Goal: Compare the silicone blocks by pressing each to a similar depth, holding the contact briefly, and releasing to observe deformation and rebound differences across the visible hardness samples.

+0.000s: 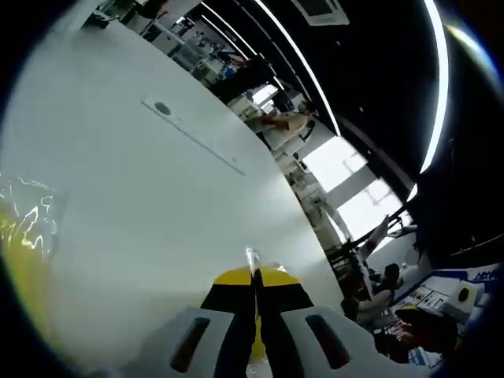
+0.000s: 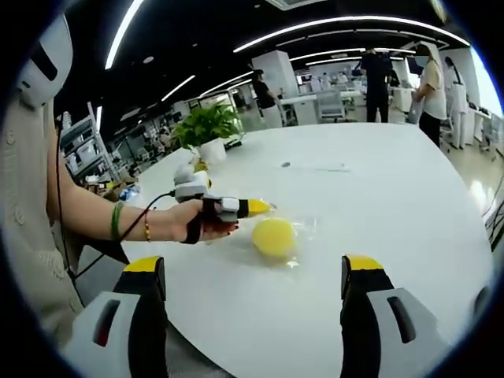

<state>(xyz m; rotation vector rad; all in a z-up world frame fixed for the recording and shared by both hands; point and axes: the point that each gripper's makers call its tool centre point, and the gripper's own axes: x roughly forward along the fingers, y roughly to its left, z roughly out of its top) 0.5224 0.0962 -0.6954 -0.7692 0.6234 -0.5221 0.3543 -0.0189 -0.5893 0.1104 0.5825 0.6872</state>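
**Left jaws closed near the yellow block, right jaws wide open**

Left to right in the right gripper view: your hand (image 2: 193, 223) holds the left gripper (image 2: 260, 207), yellow tips pointing right at the yellow block (image 2: 274, 236). Can't tell if the tips touch it or sit just beside it. The block sits mid-table on the white table (image 2: 394, 197), inside a clear plastic wrap (image 2: 303, 228). The right gripper (image 2: 256, 283) hangs near you with its jaws spread wide, holding nothing.

In the left gripper view the jaws meet, pinched shut, nothing visible between them.

Handling, my read: the block looks soft and light, and it may slide on the film when you push. Press straight down on the top centre. Brace the side with the other gripper if it scoots.

Hard to make out: only one sample is plain. In the left gripper view it's a yellow smear at the left edge, cut off. Hardness markings unreadable.
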